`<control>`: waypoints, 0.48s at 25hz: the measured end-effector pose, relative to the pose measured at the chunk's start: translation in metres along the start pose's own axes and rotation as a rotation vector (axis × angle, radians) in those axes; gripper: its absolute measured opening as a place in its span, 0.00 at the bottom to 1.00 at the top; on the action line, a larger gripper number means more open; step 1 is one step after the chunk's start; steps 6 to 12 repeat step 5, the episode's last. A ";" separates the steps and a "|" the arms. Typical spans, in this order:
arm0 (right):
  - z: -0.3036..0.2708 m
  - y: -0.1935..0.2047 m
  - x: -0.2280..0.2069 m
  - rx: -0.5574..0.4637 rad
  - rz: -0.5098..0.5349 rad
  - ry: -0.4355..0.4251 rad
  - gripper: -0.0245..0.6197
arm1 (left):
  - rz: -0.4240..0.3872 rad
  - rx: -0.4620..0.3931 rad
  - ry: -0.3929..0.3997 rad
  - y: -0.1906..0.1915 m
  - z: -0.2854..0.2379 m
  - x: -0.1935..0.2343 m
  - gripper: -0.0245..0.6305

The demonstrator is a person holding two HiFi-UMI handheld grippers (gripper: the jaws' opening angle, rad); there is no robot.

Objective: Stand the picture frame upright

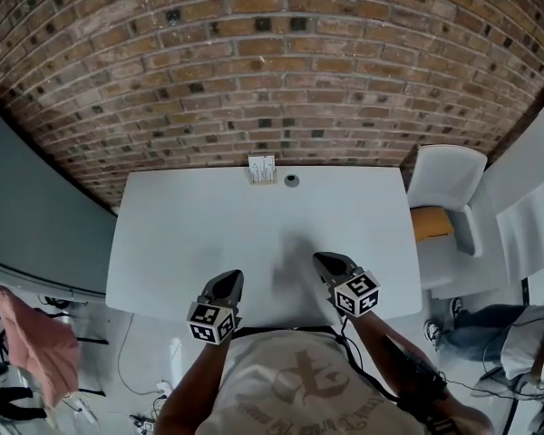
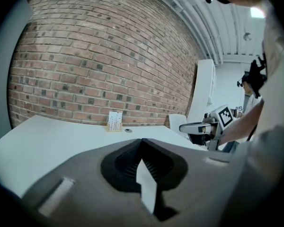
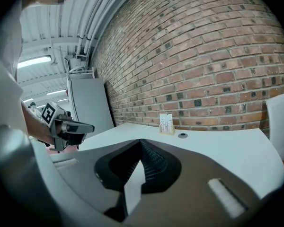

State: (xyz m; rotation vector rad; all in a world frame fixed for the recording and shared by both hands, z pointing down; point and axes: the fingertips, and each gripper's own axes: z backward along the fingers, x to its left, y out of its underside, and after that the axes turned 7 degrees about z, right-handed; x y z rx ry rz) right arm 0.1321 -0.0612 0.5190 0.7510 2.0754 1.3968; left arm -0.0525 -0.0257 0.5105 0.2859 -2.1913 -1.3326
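Observation:
A small picture frame (image 1: 262,169) with a pale wooden base stands upright at the far edge of the white table (image 1: 181,234), against the brick wall; it also shows as the picture frame (image 2: 115,121) and the picture frame (image 3: 166,123). My left gripper (image 1: 228,284) hovers over the table's near edge, shut and empty. My right gripper (image 1: 330,263) is beside it, also shut with nothing held. Both are far from the frame. Each gripper view shows its own jaws pressed together, and the other gripper (image 2: 199,126) (image 3: 78,126) off to the side.
A small dark round object (image 1: 292,180) lies on the table just right of the frame. A white chair (image 1: 446,188) with an orange-brown item on its seat stands to the table's right. Pink cloth (image 1: 36,338) hangs at the lower left. Another person's legs (image 1: 490,329) are at lower right.

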 end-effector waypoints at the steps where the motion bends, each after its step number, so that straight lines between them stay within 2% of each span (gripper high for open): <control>1: 0.000 0.000 -0.002 0.002 0.003 -0.001 0.05 | 0.001 -0.002 -0.003 0.000 0.000 0.000 0.04; 12: -0.005 0.001 -0.009 0.006 0.010 -0.011 0.05 | 0.014 -0.005 -0.019 0.005 -0.003 0.004 0.04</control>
